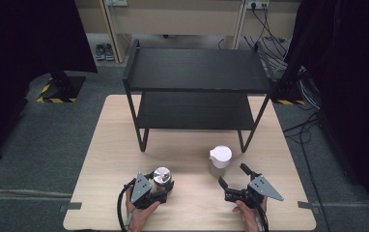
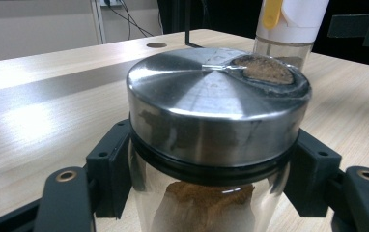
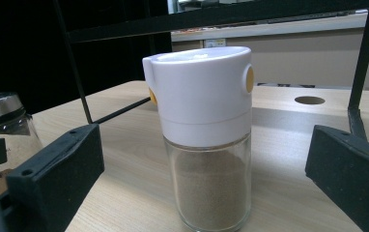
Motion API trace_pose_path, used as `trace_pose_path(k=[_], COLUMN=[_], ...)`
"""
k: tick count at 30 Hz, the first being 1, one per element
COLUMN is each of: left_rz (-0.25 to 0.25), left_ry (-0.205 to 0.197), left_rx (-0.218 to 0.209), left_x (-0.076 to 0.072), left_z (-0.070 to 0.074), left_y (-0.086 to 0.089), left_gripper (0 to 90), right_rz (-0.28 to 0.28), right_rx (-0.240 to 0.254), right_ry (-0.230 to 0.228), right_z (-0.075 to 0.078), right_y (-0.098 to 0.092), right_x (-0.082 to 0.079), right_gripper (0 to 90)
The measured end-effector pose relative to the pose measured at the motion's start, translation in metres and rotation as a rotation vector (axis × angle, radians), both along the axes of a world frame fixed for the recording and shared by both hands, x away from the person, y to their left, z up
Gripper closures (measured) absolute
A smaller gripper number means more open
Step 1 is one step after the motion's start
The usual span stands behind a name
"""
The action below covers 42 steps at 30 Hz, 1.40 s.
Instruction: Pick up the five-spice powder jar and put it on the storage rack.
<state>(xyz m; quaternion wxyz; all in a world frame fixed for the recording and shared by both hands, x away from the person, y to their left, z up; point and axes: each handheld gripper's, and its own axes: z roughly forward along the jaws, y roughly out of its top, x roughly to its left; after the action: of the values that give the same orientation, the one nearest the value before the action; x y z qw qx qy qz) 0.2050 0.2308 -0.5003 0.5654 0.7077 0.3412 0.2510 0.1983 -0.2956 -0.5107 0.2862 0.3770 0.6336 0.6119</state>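
Note:
A glass jar (image 1: pixel 162 177) with a shiny steel lid (image 2: pixel 211 106) and brown powder inside stands on the wooden table (image 1: pixel 110 145) at the front left. My left gripper (image 1: pixel 163 185) is shut on it, its black fingers (image 2: pixel 109 166) pressing the glass from both sides just under the lid. A glass shaker (image 1: pixel 219 160) with a white cap and yellow buttons (image 3: pixel 202 111) holds pale brown powder. It stands upright just ahead of my right gripper (image 1: pixel 232 175), whose jaws are open wide and do not touch it. The shaker (image 2: pixel 289 24) also appears behind the jar in the left gripper view.
A black two-tier metal rack (image 1: pixel 194 72) stands on the far half of the table, its legs (image 1: pixel 244 140) close behind the shaker. A round hole (image 3: pixel 309 100) lies in the tabletop. Dark curtains and cables ring the table on grey floor.

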Motion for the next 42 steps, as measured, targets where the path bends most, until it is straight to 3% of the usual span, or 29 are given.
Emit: trace_pose_path(k=[10, 16, 33, 42], left_rz=[0.006, 0.012, 0.007, -0.004], left_ry=[-0.012, -0.009, 0.004, -0.017], left_rx=[0.0, -0.06, -0.069, -0.076], left_x=[-0.002, -0.002, -0.003, 0.0], left_z=[-0.001, -0.007, -0.005, 0.007], left_y=[-0.001, 0.007, 0.007, 0.006], left_gripper=[30.8, 30.9, 30.9, 30.9], right_rz=[0.001, 0.0, 0.002, 0.003], right_rx=[0.0, 0.003, 0.005, 0.014], right_ry=[0.0, 0.001, -0.001, -0.001], right_z=[0.0, 0.0, 0.0, -0.001], right_y=[0.0, 0.0, -0.001, -0.001], right_x=[0.0, 0.0, 0.0, 0.0], right_gripper=[0.3, 0.3, 0.3, 0.4])
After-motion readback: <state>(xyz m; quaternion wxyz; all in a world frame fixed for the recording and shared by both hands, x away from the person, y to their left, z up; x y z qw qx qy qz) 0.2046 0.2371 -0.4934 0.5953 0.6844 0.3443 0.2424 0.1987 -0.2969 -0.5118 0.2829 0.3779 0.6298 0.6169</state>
